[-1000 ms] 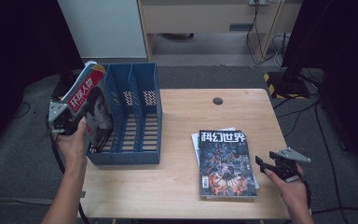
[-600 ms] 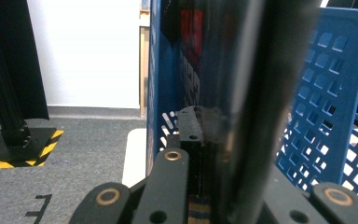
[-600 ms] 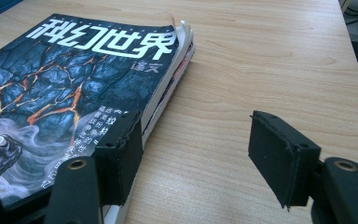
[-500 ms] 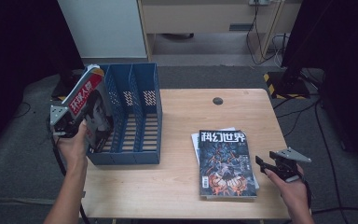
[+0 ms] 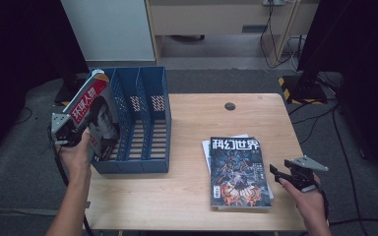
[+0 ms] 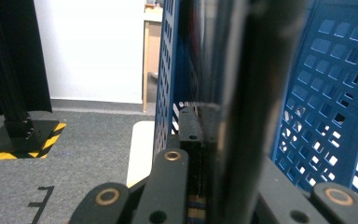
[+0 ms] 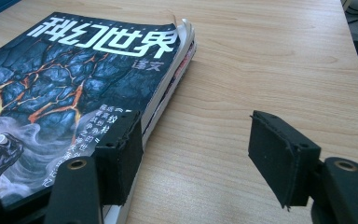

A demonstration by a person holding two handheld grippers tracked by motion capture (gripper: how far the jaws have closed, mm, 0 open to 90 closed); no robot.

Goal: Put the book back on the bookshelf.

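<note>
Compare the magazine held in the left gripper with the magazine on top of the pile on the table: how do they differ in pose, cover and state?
The held magazine stands tilted at the blue file rack; the top magazine lies flat on its pile. The held magazine has a red title band; the top magazine's cover is dark blue with white title. The left gripper clamps the held magazine; the open right gripper is beside the top magazine. Both carry Chinese titles.

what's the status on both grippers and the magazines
Left gripper shut on red magazine, tilted at blue rack's left slot. Right gripper open beside magazine stack. Nothing blocking.
</note>
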